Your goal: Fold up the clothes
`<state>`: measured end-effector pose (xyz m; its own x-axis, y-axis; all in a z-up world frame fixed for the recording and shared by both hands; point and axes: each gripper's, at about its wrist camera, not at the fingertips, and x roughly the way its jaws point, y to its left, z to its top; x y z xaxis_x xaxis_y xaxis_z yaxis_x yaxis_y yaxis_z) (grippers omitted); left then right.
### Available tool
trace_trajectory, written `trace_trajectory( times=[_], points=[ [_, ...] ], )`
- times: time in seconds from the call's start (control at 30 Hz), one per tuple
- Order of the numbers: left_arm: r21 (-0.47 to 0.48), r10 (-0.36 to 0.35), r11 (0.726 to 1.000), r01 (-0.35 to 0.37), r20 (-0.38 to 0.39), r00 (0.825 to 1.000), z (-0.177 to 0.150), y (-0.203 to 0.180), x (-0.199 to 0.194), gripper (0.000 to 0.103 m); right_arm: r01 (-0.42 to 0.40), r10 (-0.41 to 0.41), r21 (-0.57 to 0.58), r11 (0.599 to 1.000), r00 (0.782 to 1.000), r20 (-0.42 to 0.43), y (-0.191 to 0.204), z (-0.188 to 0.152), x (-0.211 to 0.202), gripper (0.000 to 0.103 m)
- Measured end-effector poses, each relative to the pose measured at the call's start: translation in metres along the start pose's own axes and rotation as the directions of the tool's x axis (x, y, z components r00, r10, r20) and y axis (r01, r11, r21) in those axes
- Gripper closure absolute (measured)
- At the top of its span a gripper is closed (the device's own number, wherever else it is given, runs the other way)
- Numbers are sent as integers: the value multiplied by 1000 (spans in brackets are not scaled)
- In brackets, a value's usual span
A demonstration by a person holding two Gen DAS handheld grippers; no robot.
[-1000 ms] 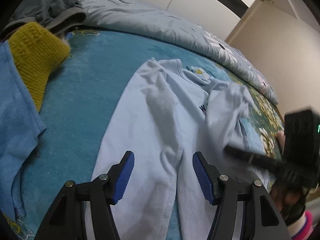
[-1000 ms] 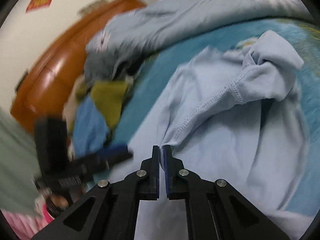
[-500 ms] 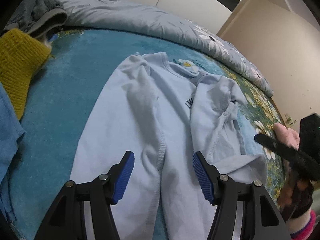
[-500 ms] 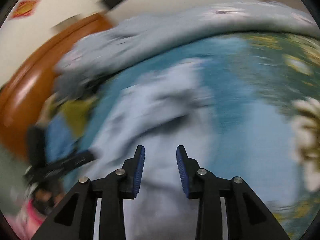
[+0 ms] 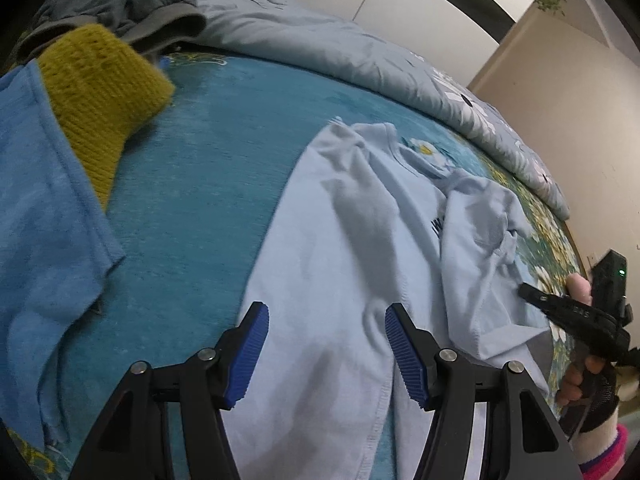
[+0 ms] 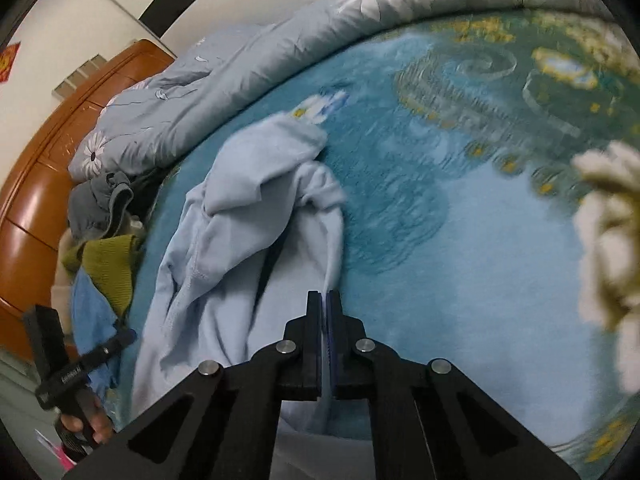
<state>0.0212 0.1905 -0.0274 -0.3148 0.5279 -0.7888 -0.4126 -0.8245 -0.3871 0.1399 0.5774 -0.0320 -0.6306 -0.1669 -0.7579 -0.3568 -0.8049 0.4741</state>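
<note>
A pale blue T-shirt (image 5: 352, 248) lies on the teal bedspread (image 5: 208, 184), its right side folded over the middle. My left gripper (image 5: 326, 354) is open and empty, hovering over the shirt's lower part. My right gripper (image 6: 325, 308) is shut on the shirt's right edge (image 6: 332, 256). The shirt (image 6: 240, 240) runs from its jaws toward the far left. The right gripper also shows at the right edge of the left wrist view (image 5: 532, 294), at the shirt's side.
A pile of clothes lies at the left: a blue garment (image 5: 36, 216), a mustard knit (image 5: 96, 92) and a grey garment (image 5: 120, 4). A grey-blue quilt (image 5: 320, 44) runs along the far side. A wooden headboard (image 6: 36, 184) stands beyond the pile.
My right gripper let go of the folded sleeve, opened, swung right and shut on the shirt's right edge. The left gripper stayed open over the lower shirt.
</note>
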Motion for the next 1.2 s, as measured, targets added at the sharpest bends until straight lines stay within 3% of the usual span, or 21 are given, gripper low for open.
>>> trace_trajectory(
  times=[0.13,0.2,0.27,0.37,0.57,0.6,0.73,0.87,0.97,1.03,1.2],
  points=[
    [-9,13,1000,-13,5,1000,1,7,-2,38,179,-175,-49,983,981,83,-27,22,-44,102],
    [-19,24,1000,-24,6,1000,2,11,-1,38,278,-273,-13,961,951,143,-51,37,-74,102],
    [-28,33,999,-33,6,999,2,15,0,38,300,-305,56,952,938,166,-75,49,-100,101],
    [-33,40,999,-40,-1,999,2,16,4,38,171,-187,106,980,967,172,-90,45,-110,99],
    [-9,45,999,-45,-17,999,2,11,6,38,31,-31,30,999,999,22,-63,24,-39,99],
    [-8,47,999,-47,-17,999,2,12,5,38,12,-12,25,1000,1000,4,-57,21,-28,99],
    [-14,58,998,-59,-14,998,2,19,1,38,-49,50,9,999,997,-58,-35,11,11,80],
    [-23,66,997,-67,-17,998,2,23,2,38,-101,101,8,995,992,-70,-19,-2,23,75],
    [-22,67,998,-67,-25,997,2,23,5,38,-174,175,23,984,981,-87,-10,-10,25,78],
    [-18,65,998,-65,-32,997,0,22,8,38,-153,151,-7,988,984,-99,-2,-18,25,99],
    [0,61,998,-61,-48,997,-3,20,11,38,-62,58,-53,997,996,-69,-4,-8,8,101]
  ],
)
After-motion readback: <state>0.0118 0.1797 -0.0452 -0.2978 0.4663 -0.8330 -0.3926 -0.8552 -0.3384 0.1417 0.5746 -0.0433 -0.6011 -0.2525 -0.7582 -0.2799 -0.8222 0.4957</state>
